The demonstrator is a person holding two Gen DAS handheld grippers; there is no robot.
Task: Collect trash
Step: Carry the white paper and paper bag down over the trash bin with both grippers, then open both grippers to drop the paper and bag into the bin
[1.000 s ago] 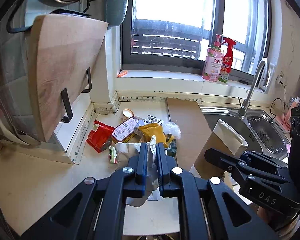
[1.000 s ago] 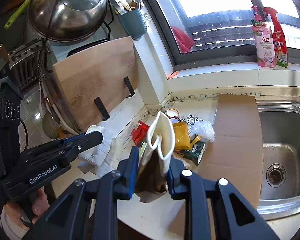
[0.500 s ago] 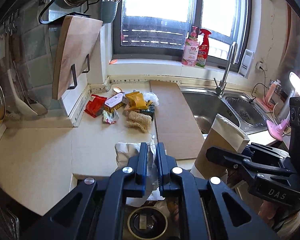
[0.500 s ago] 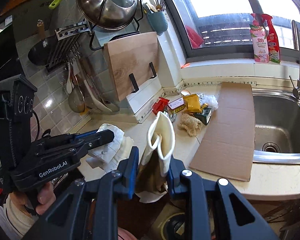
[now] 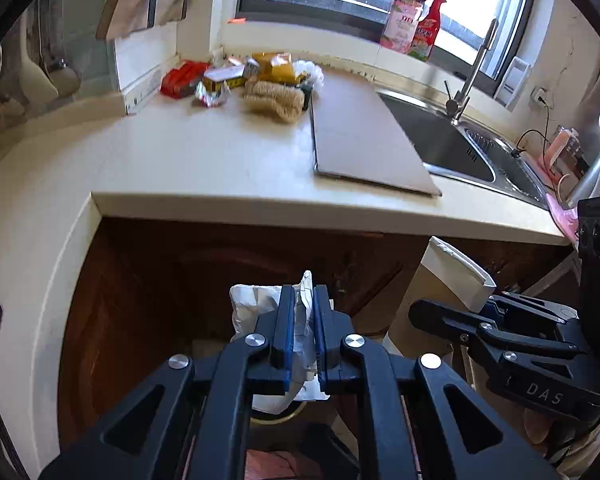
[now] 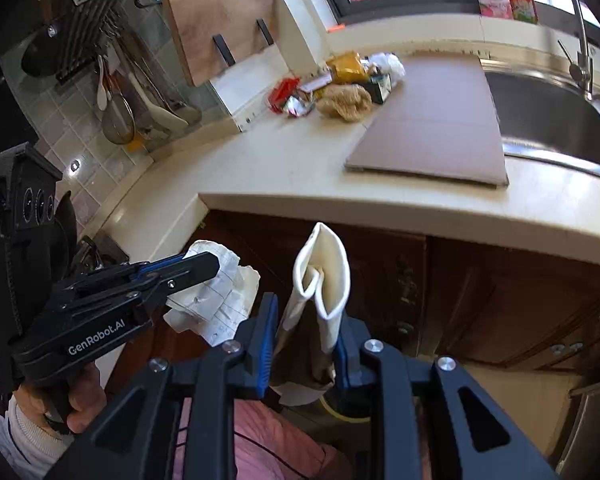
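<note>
My left gripper [image 5: 302, 304] is shut on crumpled white paper [image 5: 256, 304], held below the counter edge in front of the cabinet doors; it also shows in the right wrist view [image 6: 220, 300]. My right gripper [image 6: 304, 316] is shut on a brown paper bag with a white folded rim [image 6: 324, 276], also seen in the left wrist view [image 5: 440, 280]. Both hang above a round yellow-rimmed bin opening [image 6: 344, 410], mostly hidden. More trash lies in a pile [image 5: 260, 76] at the counter's back: red packet, yellow wrappers, a loofah, white plastic.
A cardboard sheet [image 5: 360, 136] lies on the cream counter [image 5: 204, 160] beside the steel sink [image 5: 452, 140] and faucet [image 5: 472, 72]. Dark wood cabinet doors [image 6: 500, 300] stand under the counter. A cutting board [image 6: 216, 20] and utensils hang on the left wall.
Both grippers have pulled back from the counter and dropped below its edge, still holding the paper and the bag. The trash pile is now far off.
</note>
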